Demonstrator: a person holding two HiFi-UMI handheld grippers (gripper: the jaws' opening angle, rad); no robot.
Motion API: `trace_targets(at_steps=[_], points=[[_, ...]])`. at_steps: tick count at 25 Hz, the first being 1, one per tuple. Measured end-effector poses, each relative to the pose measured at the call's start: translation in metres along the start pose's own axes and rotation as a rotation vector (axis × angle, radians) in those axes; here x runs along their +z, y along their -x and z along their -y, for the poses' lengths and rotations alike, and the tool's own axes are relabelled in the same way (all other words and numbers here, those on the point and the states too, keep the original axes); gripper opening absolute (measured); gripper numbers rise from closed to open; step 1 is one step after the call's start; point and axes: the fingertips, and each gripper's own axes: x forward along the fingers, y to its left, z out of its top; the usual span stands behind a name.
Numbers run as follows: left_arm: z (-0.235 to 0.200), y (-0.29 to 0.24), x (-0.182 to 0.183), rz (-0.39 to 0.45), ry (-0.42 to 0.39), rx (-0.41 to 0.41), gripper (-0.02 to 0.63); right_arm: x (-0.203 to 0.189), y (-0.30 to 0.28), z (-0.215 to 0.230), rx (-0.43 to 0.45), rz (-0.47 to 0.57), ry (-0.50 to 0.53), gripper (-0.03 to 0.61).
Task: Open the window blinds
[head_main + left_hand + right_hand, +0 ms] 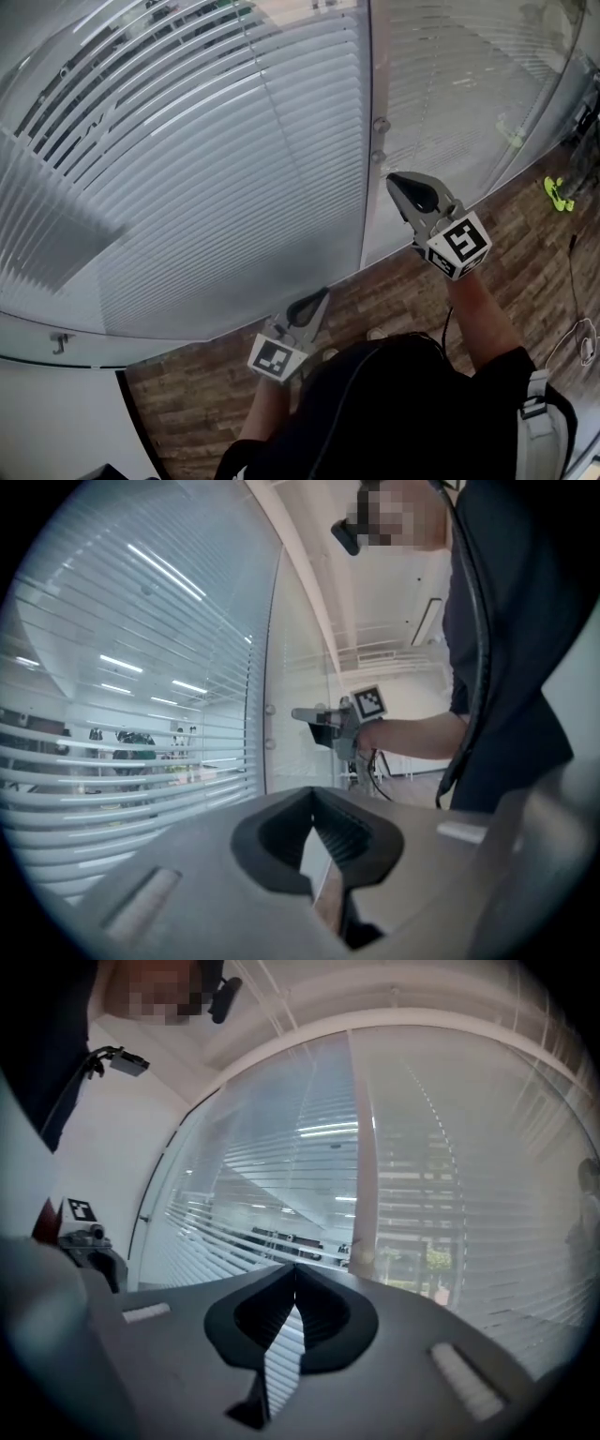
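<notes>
Window blinds [206, 159] hang lowered on both sides of a vertical frame post [367, 103]. The person's right gripper [396, 180], jaws pressed together and empty, points at the post just below its two small knobs [380, 126]. The left gripper [322, 294], likewise closed on nothing, sits lower, left of the post and clear of the slats.

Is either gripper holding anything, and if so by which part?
Nothing is held: the left gripper and the right gripper are both shut, with nothing between their jaws.
</notes>
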Motion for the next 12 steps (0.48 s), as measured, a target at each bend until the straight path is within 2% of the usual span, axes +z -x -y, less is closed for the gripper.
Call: trace_targets(at_steps=[3, 8, 12], points=[[-0.003, -0.002, 0.002, 0.01, 0.013, 0.006, 0.005, -0.019, 0.02, -0.028, 0.093, -0.014, -0.037, 0.006], [-0.011, -0.004, 0.002, 0.015, 0.039, 0.021, 0.004, -0.049, 0.046, -0.066, 0.235, 0.008, -0.228, 0.006], [-0.013, -0.008, 0.001, 0.002, 0.001, 0.023, 0.005, -0.055, 0.053, -0.088, 0.313, -0.028, -0.25, 0.006]])
